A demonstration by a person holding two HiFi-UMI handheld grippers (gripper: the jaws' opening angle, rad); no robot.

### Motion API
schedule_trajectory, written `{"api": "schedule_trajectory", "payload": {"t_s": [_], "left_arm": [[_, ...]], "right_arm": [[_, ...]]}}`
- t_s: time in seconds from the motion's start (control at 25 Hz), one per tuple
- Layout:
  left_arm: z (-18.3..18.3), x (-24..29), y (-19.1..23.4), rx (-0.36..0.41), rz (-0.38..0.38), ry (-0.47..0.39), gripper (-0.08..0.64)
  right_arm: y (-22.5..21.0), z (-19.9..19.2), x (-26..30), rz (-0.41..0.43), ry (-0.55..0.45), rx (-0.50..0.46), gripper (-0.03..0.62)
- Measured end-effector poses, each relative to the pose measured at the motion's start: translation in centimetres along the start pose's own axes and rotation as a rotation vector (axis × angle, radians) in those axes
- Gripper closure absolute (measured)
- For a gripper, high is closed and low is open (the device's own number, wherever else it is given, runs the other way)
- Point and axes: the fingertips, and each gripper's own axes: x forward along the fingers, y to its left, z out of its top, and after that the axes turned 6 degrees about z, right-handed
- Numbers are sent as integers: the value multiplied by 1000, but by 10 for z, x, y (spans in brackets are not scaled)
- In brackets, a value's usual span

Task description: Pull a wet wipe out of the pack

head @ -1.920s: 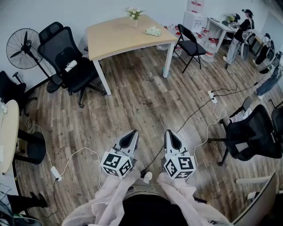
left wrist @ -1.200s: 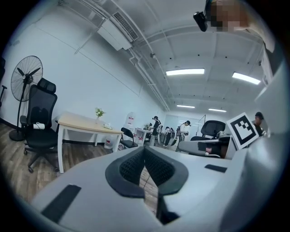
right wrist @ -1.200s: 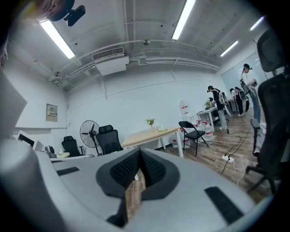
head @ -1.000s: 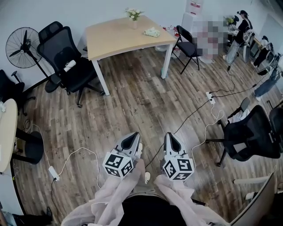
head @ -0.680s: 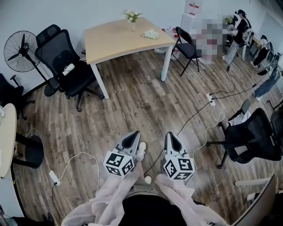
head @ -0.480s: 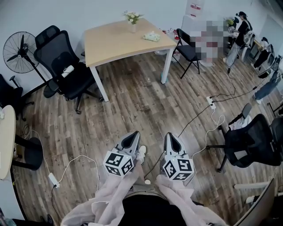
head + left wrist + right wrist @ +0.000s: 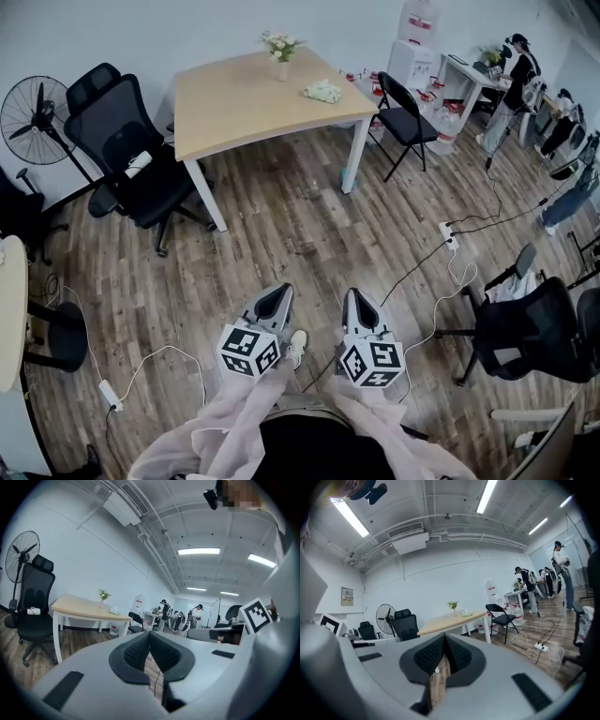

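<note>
Your left gripper and right gripper are both closed, pads pressed together with nothing between them, held side by side just ahead of your body and pointing nearly level toward the table. Your shoe shows on the floor between them. The pack, a small pale green thing, lies on the table's right part near the edge, well apart from both grippers, with a vase of flowers behind it to the left. Bare wood floor lies between you and the table. A dark cable runs from beside the right gripper to a power strip on the right. An office chair and a fan stand left of the table, a folding chair just right of it. Another office chair is at your right.
</note>
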Motion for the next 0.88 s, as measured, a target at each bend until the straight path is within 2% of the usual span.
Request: {"api": "schedule_trajectory", "payload": {"t_s": [0.4,0.6,0.88], "left_arm": [[26,62,47,31,27,7,548],[35,95,69,15,29,15,548],[46,141,93,50,27,8,549]], "right_arm": [[-36,21,72,-38,10,6,581],[-48,30,110,-34,18,-5,581],[-63,36,160,-27,31,-9,581]]}}
